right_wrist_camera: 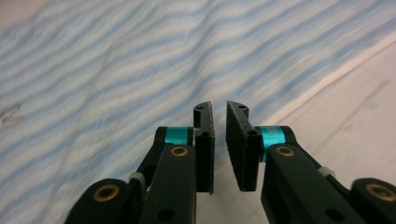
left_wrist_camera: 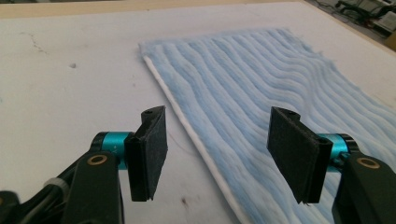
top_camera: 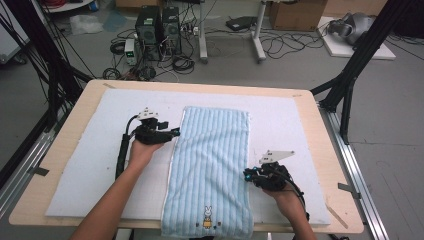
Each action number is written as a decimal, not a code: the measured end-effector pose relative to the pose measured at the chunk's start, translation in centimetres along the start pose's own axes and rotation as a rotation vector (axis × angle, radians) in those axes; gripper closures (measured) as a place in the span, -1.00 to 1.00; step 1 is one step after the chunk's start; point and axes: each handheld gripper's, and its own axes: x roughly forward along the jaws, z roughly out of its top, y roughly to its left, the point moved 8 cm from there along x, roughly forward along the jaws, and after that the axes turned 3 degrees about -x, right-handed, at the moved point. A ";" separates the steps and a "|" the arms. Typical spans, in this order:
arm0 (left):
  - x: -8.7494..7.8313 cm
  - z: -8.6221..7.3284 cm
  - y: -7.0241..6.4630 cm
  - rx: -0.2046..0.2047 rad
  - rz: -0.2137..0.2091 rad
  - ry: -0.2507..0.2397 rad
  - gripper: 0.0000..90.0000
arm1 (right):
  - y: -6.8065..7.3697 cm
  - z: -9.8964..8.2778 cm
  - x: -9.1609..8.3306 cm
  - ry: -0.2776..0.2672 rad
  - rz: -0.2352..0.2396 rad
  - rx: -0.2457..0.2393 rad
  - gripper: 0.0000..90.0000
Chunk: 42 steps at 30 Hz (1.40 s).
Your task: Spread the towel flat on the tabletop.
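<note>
The left gripper [left_wrist_camera: 217,156] stood released, astride the blue striped towel's [top_camera: 210,160] hem; the right gripper [right_wrist_camera: 219,147], nearly clenched, held nothing. Both should probably pinch the edges evenly.

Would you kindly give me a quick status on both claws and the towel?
Left claw open at the blue striped towel's left edge, holding nothing. Right claw nearly closed at its right edge, nothing pinched. Towel flat on the white mat. Nothing in the way.

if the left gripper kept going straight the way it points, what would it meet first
Probably the blue striped towel: the left gripper has its fingers spread open astride the towel's white long edge, pointing along it. Its height above the towel is unclear.
</note>
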 end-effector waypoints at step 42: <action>3.8 0.7 3.2 0.002 0.105 0.096 0.01 | -9.8 5.7 4.4 -0.068 -0.219 0.117 0.38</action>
